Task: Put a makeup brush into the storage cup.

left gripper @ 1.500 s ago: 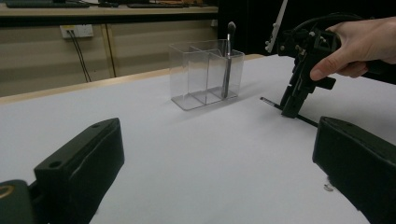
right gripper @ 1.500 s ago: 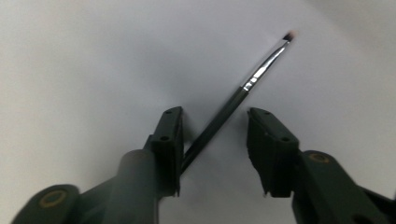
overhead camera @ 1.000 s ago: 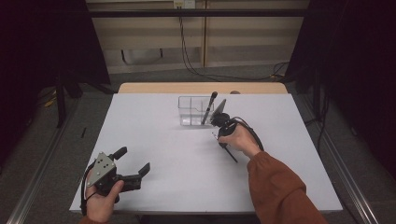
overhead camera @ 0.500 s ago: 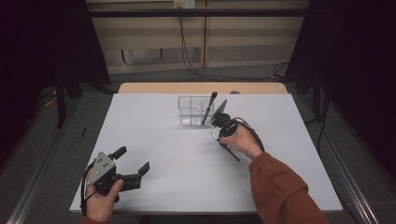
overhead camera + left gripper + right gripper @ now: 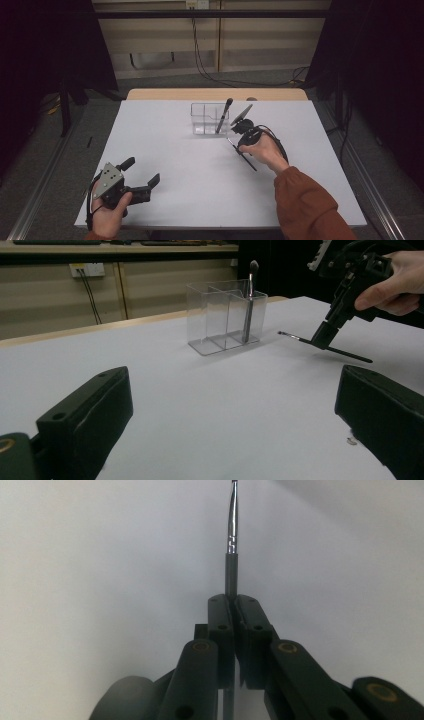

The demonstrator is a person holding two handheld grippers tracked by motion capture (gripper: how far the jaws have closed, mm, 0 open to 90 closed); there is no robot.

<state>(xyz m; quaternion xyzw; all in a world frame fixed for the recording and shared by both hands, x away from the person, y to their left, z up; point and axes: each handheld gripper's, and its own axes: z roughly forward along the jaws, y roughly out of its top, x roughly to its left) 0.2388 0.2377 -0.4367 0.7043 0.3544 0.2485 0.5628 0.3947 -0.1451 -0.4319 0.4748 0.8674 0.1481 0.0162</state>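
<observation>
At the near left of the white table [image 5: 165, 150], the left gripper [image 5: 142, 176] rests in the person's left hand [image 5: 107, 212], its two black jaws spread wide with bare tabletop between them (nothing is gripped there). Ahead of those jaws and well apart from them stands a clear plastic organizer [image 5: 225, 315] with several compartments, and a dark makeup brush [image 5: 248, 300] leans upright in the one at the right end. Just to the right of the organizer, the right gripper [image 5: 322, 337] is held in the person's right hand [image 5: 262, 150], pointing down toward the table. Its jaws are pressed together on a thin brush [image 5: 231, 550], pinching the dark handle near its middle. The brush sticks out on both sides of the jaws and is raised off the table, with its silver collar and fine tip toward the organizer, near it but not touching.
</observation>
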